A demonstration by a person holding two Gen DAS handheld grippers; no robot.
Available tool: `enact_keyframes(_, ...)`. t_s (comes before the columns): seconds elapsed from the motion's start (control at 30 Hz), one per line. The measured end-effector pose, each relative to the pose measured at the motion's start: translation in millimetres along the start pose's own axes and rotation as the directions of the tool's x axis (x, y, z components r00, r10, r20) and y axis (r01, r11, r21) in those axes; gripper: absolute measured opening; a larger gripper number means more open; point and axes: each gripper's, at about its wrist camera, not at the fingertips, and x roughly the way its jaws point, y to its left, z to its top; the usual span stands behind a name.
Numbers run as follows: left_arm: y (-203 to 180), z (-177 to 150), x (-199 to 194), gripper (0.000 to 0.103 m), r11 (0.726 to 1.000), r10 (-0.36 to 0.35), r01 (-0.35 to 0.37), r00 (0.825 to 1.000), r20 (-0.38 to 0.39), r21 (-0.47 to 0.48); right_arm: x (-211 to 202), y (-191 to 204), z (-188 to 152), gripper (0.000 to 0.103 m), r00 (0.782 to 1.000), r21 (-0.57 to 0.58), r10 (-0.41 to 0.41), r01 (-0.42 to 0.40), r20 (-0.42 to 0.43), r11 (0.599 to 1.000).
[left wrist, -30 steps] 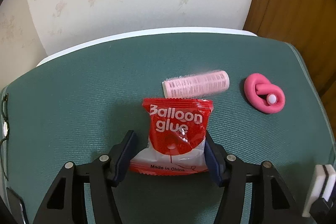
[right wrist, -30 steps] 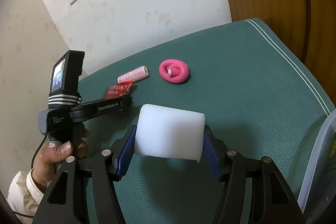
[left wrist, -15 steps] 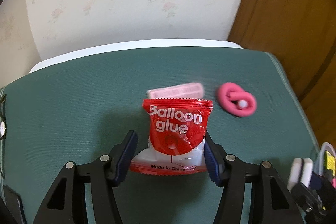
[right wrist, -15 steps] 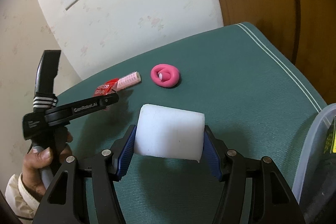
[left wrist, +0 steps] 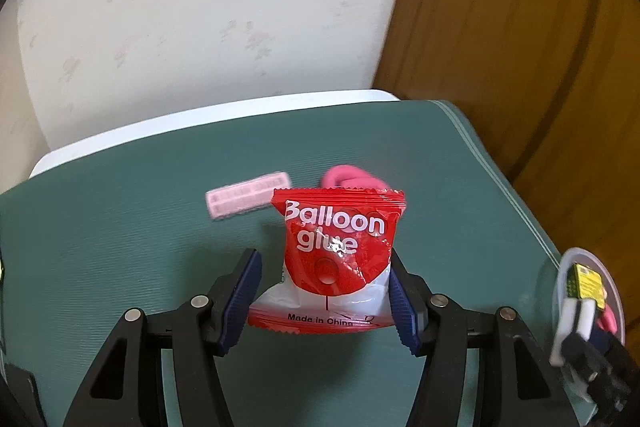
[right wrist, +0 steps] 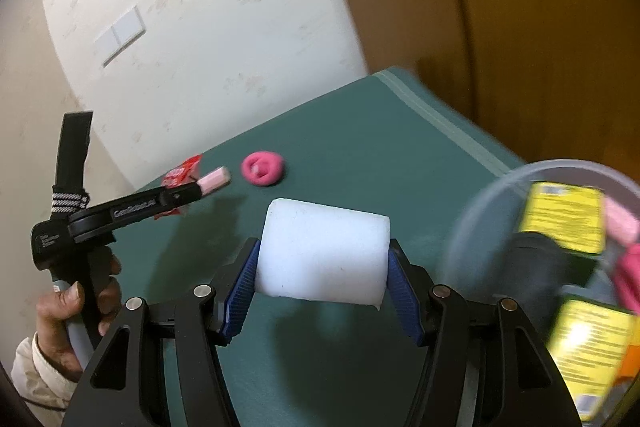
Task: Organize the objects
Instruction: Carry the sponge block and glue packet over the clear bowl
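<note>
My left gripper [left wrist: 325, 297] is shut on a red "Balloon glue" packet [left wrist: 338, 255], held upright above the green table mat [left wrist: 120, 247]. The same packet [right wrist: 180, 177] shows small in the right wrist view, at the tip of the left gripper [right wrist: 182, 193] in a person's hand [right wrist: 76, 303]. My right gripper [right wrist: 322, 285] is shut on a white foam block [right wrist: 324, 253], lifted over the mat. A pink hair roller [left wrist: 248, 199] and a pink knotted curler [left wrist: 348, 181] lie on the mat behind the packet. The packet half hides the curler.
A clear plastic tub [right wrist: 560, 267] at the right edge holds yellow-labelled boxes [right wrist: 564, 223] and pink items; it also shows at the right of the left wrist view as the tub [left wrist: 588, 291]. A papered wall and a wooden door lie beyond the mat's far edge.
Both grippers have moved to the right with their loads. The tub has come far into the right wrist view, and the roller and curler have slid left in the left wrist view.
</note>
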Motion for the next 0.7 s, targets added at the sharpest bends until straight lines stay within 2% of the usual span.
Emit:
enact_keyframes(0.2,-19.9,2.7,-9.6,0.063,0.999,-0.029,0.028,1.0,0.013,0.035,-41.8,-31.9,2.8,0.062,0.994,0.065,-0.081,0.076,0.077,0.995)
enact_keyframes(0.33,-29.8,4.8,-14.3,0.063,0.998,-0.043,0.042,0.999,0.016,0.053,-62.4,-53.6,4.5,0.062,0.98,0.102,-0.162,0.151,0.118,0.983)
enact_keyframes(0.7,-55.2,5.6,-21.6,0.063,0.993,-0.074,0.073,0.997,0.005,0.097,-85.4,-113.4,-7.5,0.062,0.931,0.227,-0.35,0.322,0.1,0.919)
